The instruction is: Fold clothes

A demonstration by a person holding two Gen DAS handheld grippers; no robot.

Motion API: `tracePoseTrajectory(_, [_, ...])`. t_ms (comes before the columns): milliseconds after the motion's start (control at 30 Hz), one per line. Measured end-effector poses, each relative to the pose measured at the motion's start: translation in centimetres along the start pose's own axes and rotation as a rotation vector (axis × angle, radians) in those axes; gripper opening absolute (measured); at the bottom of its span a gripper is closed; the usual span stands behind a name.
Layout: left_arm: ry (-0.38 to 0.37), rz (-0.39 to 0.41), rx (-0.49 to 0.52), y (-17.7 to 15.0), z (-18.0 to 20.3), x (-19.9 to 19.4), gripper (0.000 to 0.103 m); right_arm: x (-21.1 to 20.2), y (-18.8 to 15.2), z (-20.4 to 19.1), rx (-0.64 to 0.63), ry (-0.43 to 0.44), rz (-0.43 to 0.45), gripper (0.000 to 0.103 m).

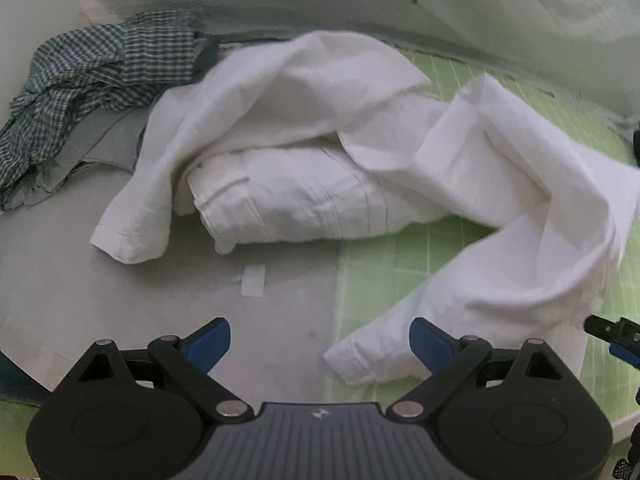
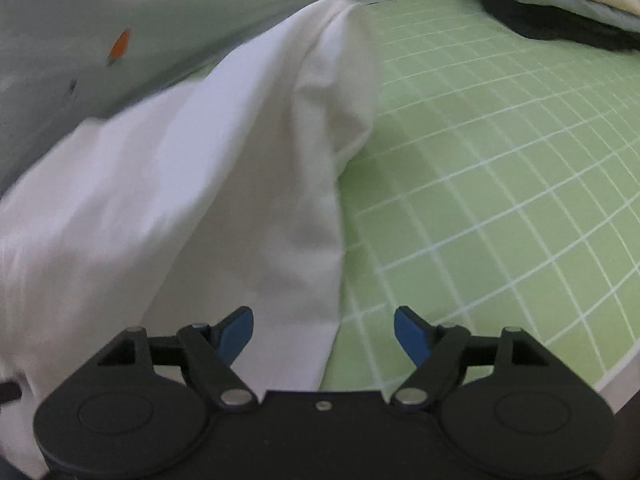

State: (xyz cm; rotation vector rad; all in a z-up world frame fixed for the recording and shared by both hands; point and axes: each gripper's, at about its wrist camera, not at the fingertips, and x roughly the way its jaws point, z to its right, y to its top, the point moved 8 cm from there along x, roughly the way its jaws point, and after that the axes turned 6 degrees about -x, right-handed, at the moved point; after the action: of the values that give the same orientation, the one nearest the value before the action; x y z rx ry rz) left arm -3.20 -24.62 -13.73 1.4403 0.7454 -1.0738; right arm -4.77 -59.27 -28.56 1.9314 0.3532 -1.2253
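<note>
Fingers of both grippers — left gripper (image 1: 320, 344), right gripper (image 2: 324, 334) — spread, empty; white garment (image 1: 320, 152) lies left-right.

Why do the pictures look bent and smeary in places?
Left wrist view: fisheye lens curves the edges and darkens the corners; the white garment smears at right, the checked cloth is sharper. Right wrist view: the mat grid bows, the garment is soft; lighting flat, no glare.

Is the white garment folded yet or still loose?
Still loose. The white garment lies crumpled, one leg bunched over its waistband, the other trailing across the green grid mat. Both hand-held grippers are open, holding nothing.
</note>
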Motion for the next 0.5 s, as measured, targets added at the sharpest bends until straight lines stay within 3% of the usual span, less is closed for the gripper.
tracePoseTrajectory(300, [0.003,-0.028,0.097,-0.3,0.8,0.3,0.096,0.6,-2.2,-1.6,-0.094,-0.002,-0.028,0.073])
tracePoseTrajectory(433, [0.006,-0.027,0.107,-0.1,1.2,0.3,0.096,0.4,-2.2,-1.2,-0.112,-0.005,-0.017,0.042])
tracePoseTrajectory(500, [0.007,-0.025,0.109,-0.1,1.6,0.2,0.096,0.3,-2.3,-0.9,-0.122,-0.006,-0.012,0.033])
